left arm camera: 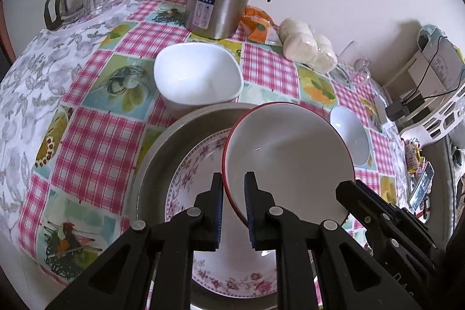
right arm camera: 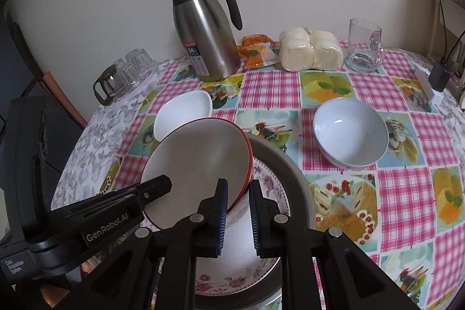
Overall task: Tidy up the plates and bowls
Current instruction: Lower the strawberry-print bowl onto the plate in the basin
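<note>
Left wrist view: left gripper point(left arm camera: 234, 188) clamped on the red-rimmed bowl point(left arm camera: 290, 153) rim — bowl tilted over the floral plate point(left arm camera: 186, 179), hiding much of it.

Right wrist view: right gripper point(right arm camera: 238, 193) pinches the opposite rim; metal pan point(right arm camera: 290, 167) cut off at the bottom edge.

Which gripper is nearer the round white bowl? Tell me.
Right. The right gripper has the round white bowl just beyond it; the left gripper grips the red-rimmed bowl's far side.
</note>
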Demonstrator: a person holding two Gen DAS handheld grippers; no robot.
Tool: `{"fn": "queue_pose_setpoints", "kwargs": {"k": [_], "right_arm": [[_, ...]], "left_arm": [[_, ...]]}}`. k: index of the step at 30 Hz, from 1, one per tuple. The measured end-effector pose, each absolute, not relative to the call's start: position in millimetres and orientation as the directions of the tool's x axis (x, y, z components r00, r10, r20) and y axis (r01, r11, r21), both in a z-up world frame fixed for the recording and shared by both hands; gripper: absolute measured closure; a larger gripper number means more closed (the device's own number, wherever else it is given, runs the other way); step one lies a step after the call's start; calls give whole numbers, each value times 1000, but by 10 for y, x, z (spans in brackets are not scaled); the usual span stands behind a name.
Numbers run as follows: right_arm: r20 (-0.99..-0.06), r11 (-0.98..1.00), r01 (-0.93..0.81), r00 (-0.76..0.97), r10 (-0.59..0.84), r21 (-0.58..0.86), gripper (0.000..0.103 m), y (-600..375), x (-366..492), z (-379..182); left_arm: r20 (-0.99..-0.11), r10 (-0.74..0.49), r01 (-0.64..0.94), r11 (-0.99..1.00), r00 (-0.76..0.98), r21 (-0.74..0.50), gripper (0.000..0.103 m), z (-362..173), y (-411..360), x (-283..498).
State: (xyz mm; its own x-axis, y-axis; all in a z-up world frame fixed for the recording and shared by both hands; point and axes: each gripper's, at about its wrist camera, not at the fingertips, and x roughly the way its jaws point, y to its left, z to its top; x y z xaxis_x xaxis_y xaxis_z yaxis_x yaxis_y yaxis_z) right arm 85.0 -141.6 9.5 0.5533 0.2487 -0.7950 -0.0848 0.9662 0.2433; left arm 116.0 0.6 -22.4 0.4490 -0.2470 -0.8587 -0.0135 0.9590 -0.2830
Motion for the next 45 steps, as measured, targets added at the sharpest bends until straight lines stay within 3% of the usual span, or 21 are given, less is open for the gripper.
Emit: {"fn": "queue_pose_setpoints", "kwargs": {"k": [38,43,45], "right_arm": [[-858,977,-65,467,211,205,84,-1342,876,-107],[-854,980,-62,483,195,189,85,-1341,868,-65],[-849,981,-55,493,190,187,85,-1362,866,-41]], "left_arm": [[-868,-306,-57,933,390,-355,88,-314,108,1137],[-870,-282,-58,941,405,-332,86,-275,112,1133],[-869,-274,-62,943,413,-327,81,-260,124,1128]]}}
